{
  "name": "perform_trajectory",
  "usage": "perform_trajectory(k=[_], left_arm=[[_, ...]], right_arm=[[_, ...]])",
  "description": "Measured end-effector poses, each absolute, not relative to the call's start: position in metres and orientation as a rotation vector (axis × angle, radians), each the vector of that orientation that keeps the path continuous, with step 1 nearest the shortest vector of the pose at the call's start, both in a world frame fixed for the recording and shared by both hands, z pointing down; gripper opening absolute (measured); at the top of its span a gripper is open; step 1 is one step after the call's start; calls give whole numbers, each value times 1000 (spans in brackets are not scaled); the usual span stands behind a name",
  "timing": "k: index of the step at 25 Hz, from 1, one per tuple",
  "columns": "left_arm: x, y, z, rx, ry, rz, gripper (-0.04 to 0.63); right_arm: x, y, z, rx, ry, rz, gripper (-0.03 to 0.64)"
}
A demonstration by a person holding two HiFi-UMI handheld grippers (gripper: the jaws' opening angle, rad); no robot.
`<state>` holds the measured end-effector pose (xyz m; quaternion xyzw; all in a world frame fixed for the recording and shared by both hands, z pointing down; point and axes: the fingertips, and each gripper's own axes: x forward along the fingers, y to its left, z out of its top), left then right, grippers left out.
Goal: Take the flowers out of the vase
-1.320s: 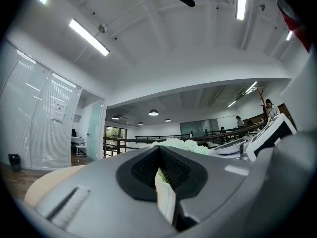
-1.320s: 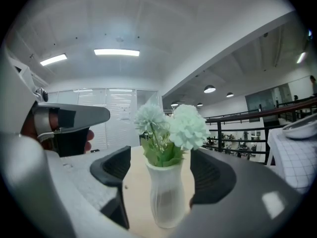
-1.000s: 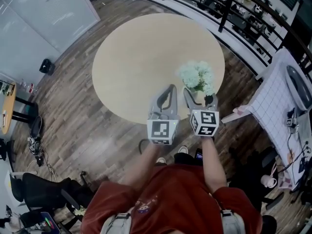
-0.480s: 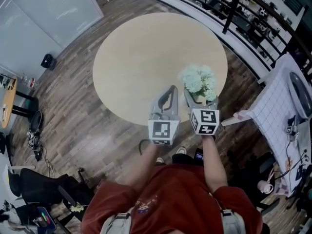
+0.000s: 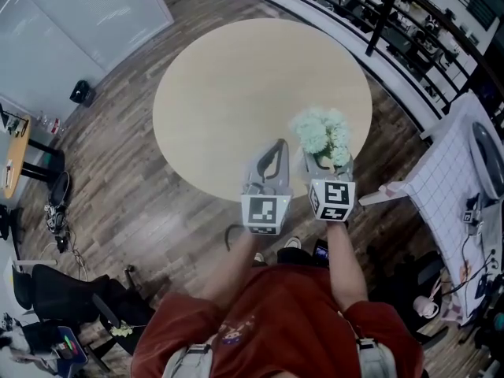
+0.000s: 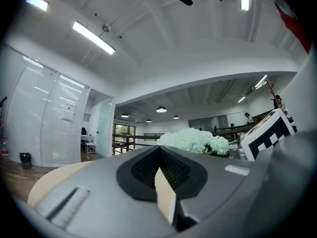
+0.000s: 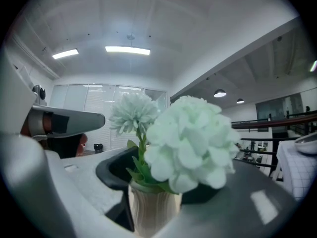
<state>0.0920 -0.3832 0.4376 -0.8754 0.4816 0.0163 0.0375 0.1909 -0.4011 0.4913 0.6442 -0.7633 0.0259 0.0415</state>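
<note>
White flowers (image 5: pixel 319 132) stand in a ribbed cream vase (image 5: pixel 322 163) near the front right edge of the round table (image 5: pixel 236 77). My right gripper (image 5: pixel 325 160) points level with the vase between its jaws. The jaws are closing, and both pads look to touch the vase's sides. The right gripper view shows the vase (image 7: pixel 153 207) filling the gap of the right gripper (image 7: pixel 156 185), with the blooms (image 7: pixel 190 143) on green stems above it. Just to the left, my left gripper (image 5: pixel 277 145) is shut and holds nothing. In its own view the left gripper (image 6: pixel 159 151) has its jaws together.
The table stands on a wood floor (image 5: pixel 134 203). A railing with shelves (image 5: pixel 394 30) runs behind it at the right. A white gridded surface (image 5: pixel 457 179) lies at the far right. A glass partition (image 5: pixel 63 22) is at the left.
The right gripper's fingers have drawn in around the vase. Neither hand has moved noticeably, and the flowers are still in the vase.
</note>
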Motion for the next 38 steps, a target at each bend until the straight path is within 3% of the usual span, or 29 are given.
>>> perform_trajectory(k=[14, 38], left_arm=[[86, -381, 438, -2686, 1489, 46, 5], [83, -384, 440, -2723, 1447, 66, 5]], right_arm=[[192, -400, 487, 2008, -2303, 38, 129], [193, -399, 457, 2071, -2291, -44, 120]])
